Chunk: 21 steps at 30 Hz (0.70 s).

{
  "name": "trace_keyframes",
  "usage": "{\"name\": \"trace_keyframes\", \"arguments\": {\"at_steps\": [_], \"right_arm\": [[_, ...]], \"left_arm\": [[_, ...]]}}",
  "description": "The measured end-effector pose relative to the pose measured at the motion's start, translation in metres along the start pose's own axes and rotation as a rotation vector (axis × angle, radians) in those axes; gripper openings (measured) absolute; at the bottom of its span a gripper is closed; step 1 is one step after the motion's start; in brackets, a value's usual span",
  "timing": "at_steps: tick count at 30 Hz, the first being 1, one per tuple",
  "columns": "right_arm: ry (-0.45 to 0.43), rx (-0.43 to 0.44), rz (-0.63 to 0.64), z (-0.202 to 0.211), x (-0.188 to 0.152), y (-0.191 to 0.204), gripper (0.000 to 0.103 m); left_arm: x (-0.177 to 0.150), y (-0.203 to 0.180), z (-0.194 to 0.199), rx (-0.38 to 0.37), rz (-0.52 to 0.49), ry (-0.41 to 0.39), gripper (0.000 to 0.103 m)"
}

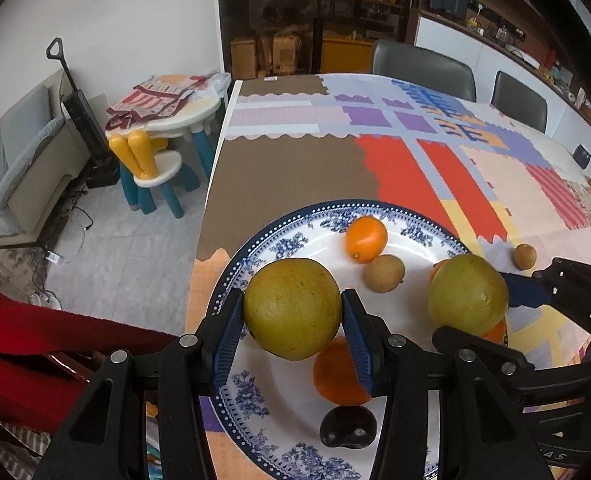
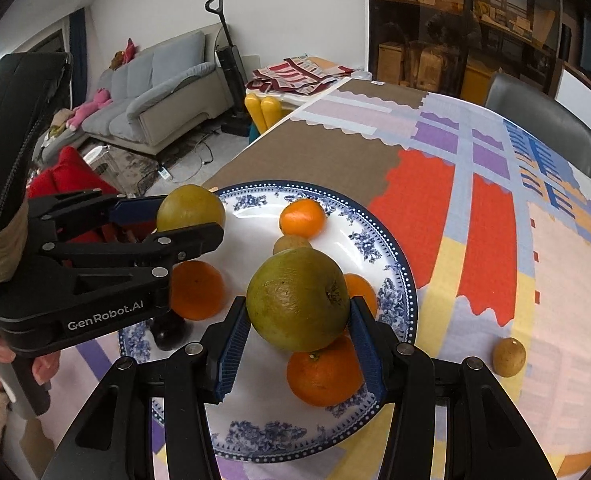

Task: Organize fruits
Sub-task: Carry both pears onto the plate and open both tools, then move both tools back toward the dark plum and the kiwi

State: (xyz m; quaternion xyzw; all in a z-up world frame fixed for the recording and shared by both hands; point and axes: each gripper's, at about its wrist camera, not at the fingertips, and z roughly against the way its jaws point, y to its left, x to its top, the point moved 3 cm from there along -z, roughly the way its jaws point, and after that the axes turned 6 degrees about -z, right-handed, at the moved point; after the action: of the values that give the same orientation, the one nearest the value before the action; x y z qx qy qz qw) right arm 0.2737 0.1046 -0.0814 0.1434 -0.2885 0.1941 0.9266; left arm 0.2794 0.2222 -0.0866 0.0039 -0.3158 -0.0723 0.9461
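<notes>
Fingers of both grippers are clamped on fruit. Left gripper (image 1: 293,330): blue ribbed pads (image 1: 229,334) pressed against either side of a yellow-green fruit (image 1: 292,308). Right gripper (image 2: 299,344): pads (image 2: 235,350) closed the same way on a second green fruit (image 2: 298,299), stem end facing its right pad.

Below both sets of fingers lies a table (image 1: 287,168) under a patchwork cloth (image 2: 491,216) of brown, red, purple and blue. On it, directly beneath the held fruits, sits a white plate (image 1: 405,220) with a blue floral rim; each held fruit hangs over it.

On the plate: an orange (image 2: 321,374) just under the right fingers, a larger orange (image 1: 337,376) beneath the left fingers, and a small orange (image 1: 365,238) beyond the fingertips toward the far rim. Beside that one rests a small brown fruit (image 1: 384,273). A dark fruit (image 1: 347,426) lies near the left gripper's base.

Off the plate, to the right of the right fingers, a lone small brown fruit (image 2: 509,356) rests on the cloth.
</notes>
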Motion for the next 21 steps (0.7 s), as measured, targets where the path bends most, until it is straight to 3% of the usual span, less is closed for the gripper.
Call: {"name": "trace_keyframes", "arguments": {"at_steps": [4, 13, 21], "right_arm": [[-0.001, 0.000, -0.004, 0.000, 0.000, 0.000, 0.051], [-0.074, 0.009, -0.001, 0.029, -0.004, -0.002, 0.052], [-0.172, 0.002, -0.002, 0.082, -0.020, -0.016, 0.052]], "left_arm": [[0.002, 0.002, 0.014, 0.021, -0.002, -0.035, 0.059], [-0.006, -0.011, 0.066, 0.124, -0.053, -0.106, 0.059], [-0.021, -0.050, 0.117, 0.126, -0.091, -0.201, 0.062]]}}
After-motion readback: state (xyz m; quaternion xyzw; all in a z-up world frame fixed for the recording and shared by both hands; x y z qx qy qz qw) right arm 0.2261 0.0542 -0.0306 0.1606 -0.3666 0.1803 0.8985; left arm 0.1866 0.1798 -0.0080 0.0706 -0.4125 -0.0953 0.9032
